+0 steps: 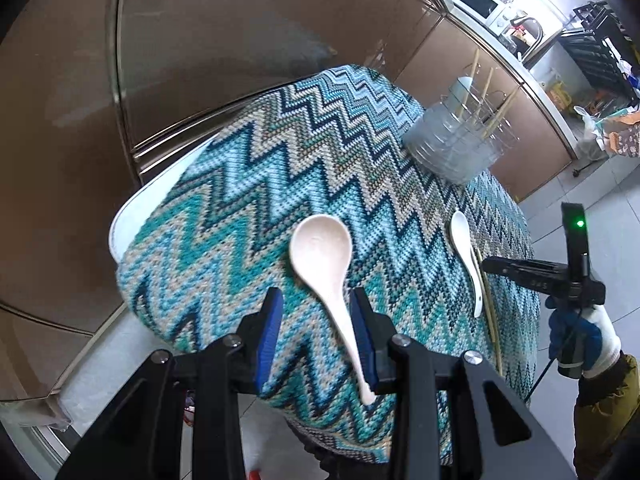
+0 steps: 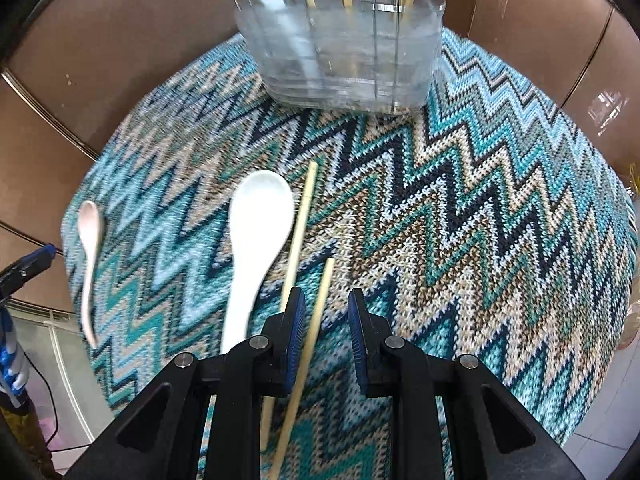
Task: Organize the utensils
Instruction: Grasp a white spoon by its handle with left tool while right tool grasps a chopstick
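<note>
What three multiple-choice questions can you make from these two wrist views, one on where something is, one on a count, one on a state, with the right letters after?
1. Where does the clear utensil holder stand?
A. on the far part of the zigzag cloth
B. on the floor
C. between the left claw's fingers

2. How many spoons lie loose on the cloth?
A. none
B. two
C. five

3. How is the right claw set?
A. shut on a spoon
B. open, a chopstick running between its fingers
C. out of view

Answers:
1 A, it stands on the cloth beyond the loose utensils.
2 B, a pinkish spoon and a white spoon.
3 B, there is a gap on both sides of the stick.
</note>
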Available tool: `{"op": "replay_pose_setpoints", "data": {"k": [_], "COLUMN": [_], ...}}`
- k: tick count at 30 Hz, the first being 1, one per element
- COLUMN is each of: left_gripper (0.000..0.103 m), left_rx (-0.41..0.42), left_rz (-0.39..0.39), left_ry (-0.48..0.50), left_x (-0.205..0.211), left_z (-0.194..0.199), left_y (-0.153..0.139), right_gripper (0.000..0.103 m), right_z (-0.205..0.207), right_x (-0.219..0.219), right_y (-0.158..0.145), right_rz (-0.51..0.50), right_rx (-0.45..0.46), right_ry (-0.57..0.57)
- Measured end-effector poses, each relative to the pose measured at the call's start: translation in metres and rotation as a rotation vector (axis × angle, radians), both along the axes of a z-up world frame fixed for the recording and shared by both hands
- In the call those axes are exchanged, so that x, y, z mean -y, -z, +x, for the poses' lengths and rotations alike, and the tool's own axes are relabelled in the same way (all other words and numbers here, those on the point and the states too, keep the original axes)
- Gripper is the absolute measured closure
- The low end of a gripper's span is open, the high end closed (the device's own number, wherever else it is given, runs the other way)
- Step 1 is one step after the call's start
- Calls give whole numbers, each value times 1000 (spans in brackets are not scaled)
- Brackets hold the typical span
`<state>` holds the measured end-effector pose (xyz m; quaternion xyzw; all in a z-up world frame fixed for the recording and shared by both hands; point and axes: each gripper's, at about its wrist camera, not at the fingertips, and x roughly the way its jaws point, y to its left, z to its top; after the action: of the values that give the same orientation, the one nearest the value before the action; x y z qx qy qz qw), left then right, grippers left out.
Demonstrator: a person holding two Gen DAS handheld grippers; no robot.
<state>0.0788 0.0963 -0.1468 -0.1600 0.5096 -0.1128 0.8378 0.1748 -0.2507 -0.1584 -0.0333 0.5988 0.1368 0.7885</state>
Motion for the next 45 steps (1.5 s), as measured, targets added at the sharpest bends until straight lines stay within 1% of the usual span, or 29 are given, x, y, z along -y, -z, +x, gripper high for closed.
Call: {"op": "replay_pose_setpoints", "data": {"k": [4, 8, 10, 12, 16, 19, 23, 26, 28, 31, 37, 40, 41, 42, 44, 45], "left_gripper": [70, 70, 70, 70, 70, 70, 70, 70, 70, 70, 70, 72, 77, 80, 90, 91], "left_rx": [-23, -40, -40, -40, -14, 16, 37, 9, -11, -41, -77, -87, -92, -94, -95, -95], "left_rz": [15, 16, 23, 27, 22, 18, 42, 45, 52, 43, 7, -2, -4, -5, -7, -18], "left_ry": [-15, -31, -28, -27, -34, -31, -35, -52, -63, -61, -23, -9, -8, -6, -8, -11], "left_x": [4, 5, 7, 9, 10, 13, 16, 11, 7, 3, 6, 9, 9, 10, 10, 9], "left_z": [11, 17, 16, 16, 17, 20, 25, 31, 34, 40, 52, 57, 58, 59, 61, 61], "left_y": [2, 6, 6, 5, -4, -16, -24, -14, -6, 8, 27, 33, 35, 37, 39, 39], "right_gripper": [81, 93, 94, 98, 98, 98, 98, 98, 98, 98, 98, 98, 98, 98, 98, 98], "right_z": [6, 7, 5, 6, -1, -10, -17, -21, -21, -21, -15, -14, -13, -12, -10, -10], "right_x": [-3, -4, 1, 12, 27, 37, 48, 51, 48, 47, 46, 47, 46, 45, 43, 42], "right_y": [12, 13, 12, 7, -15, -45, -81, -105, -117, -133, -147, -148, -146, -146, -143, -142], "right_rz": [-22, -19, 2, 35, 97, 143, 185, 208, 221, 240, 262, 258, 256, 254, 249, 248], "right_rx": [-16, -11, -7, 8, 69, 152, 251, 315, 346, 385, 421, 419, 418, 417, 418, 418], "right_ry": [-24, -46, -43, -39, -30, -32, -38, -43, -48, -52, -52, -53, -54, -56, -61, -63]}}
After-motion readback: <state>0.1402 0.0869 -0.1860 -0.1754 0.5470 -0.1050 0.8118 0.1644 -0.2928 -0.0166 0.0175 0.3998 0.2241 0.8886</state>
